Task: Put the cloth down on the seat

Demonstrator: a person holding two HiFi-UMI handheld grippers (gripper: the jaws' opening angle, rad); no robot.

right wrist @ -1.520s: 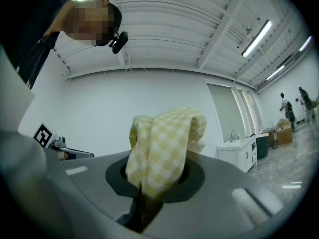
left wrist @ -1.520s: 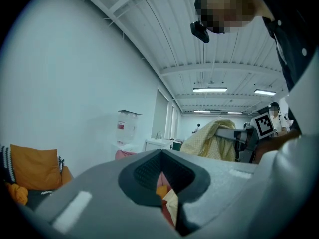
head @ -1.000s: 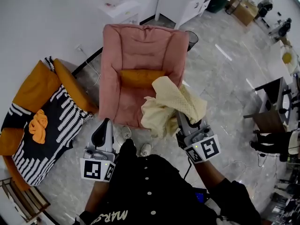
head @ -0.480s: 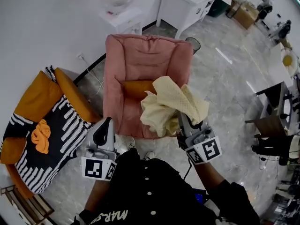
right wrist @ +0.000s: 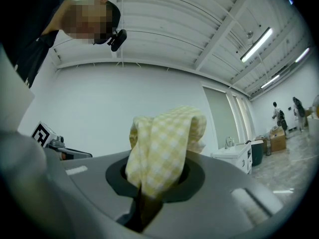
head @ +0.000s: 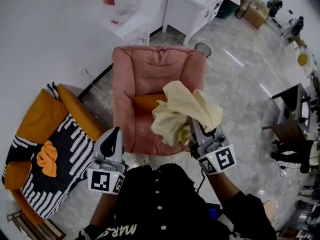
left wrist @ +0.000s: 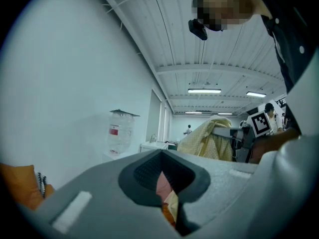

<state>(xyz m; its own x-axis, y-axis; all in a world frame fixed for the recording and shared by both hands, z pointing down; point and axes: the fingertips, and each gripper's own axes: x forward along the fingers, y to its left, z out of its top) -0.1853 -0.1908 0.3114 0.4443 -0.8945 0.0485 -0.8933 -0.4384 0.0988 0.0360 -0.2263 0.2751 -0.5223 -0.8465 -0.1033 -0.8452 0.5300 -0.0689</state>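
Observation:
A pale yellow checked cloth [head: 181, 113] hangs bunched from my right gripper [head: 196, 126], which is shut on it; the cloth [right wrist: 162, 146] rises out of the closed jaws in the right gripper view. It hovers over the front right of the pink armchair [head: 145, 74], whose seat holds an orange cushion [head: 147, 102]. My left gripper [head: 111, 143] stands shut and empty by the chair's front left corner. The cloth [left wrist: 207, 139] also appears in the left gripper view, to the right.
An orange and black-striped seat [head: 47, 149] with an orange rag [head: 49, 159] lies at the left. A water dispenser [head: 120, 1] and a white cabinet [head: 192, 6] stand behind the armchair. A small black bin [head: 202, 49] sits at its right. Marble floor spreads rightward.
The head view has shifted, so the armchair and room have slid downward and away in the frame. Both grippers keep nearly the same place, the cloth still held by the right one.

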